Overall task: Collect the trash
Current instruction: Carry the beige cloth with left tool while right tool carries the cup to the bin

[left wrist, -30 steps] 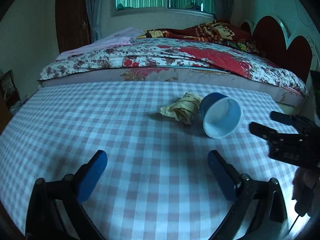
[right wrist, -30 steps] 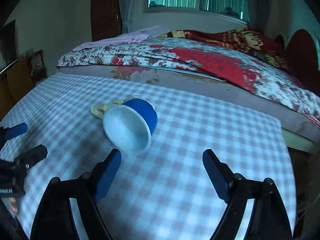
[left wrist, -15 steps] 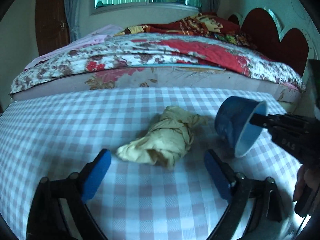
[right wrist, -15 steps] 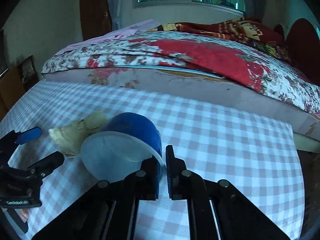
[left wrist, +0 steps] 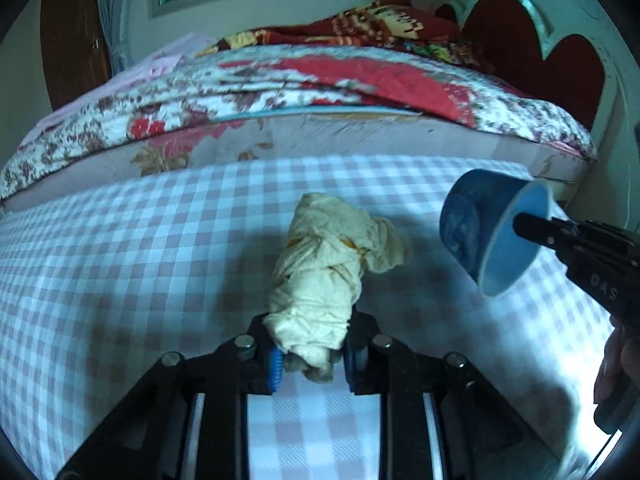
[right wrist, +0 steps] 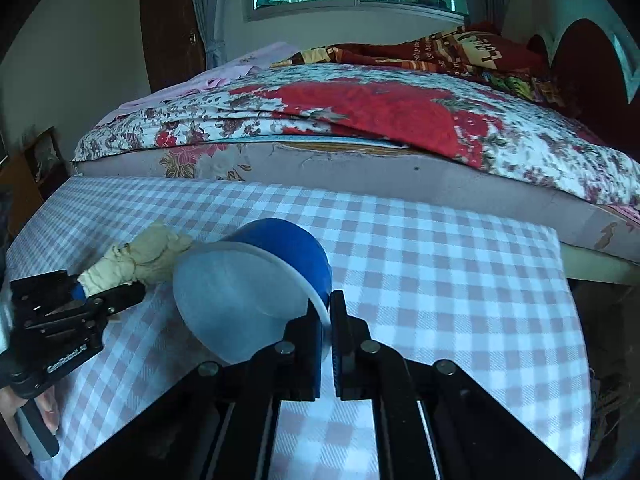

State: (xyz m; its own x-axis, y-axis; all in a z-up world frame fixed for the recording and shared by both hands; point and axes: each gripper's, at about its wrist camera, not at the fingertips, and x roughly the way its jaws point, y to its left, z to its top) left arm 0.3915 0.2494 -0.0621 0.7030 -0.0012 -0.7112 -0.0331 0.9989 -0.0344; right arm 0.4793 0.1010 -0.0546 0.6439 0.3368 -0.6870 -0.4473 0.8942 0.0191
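Reading "GenRobot.AI": left gripper (right wrist: 108,294) housing.

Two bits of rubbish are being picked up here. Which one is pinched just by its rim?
The blue cup: the right gripper clamps only its rim. The crumpled yellowish cloth is instead squeezed at its near end by the left gripper.

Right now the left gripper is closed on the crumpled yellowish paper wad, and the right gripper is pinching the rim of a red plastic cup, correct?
Not quite: the plastic cup is blue, not red, as the right wrist view shows. The rest holds: the right gripper pinches its rim, and the left gripper, whose jaws have just been closing, is shut on the crumpled yellowish paper wad.
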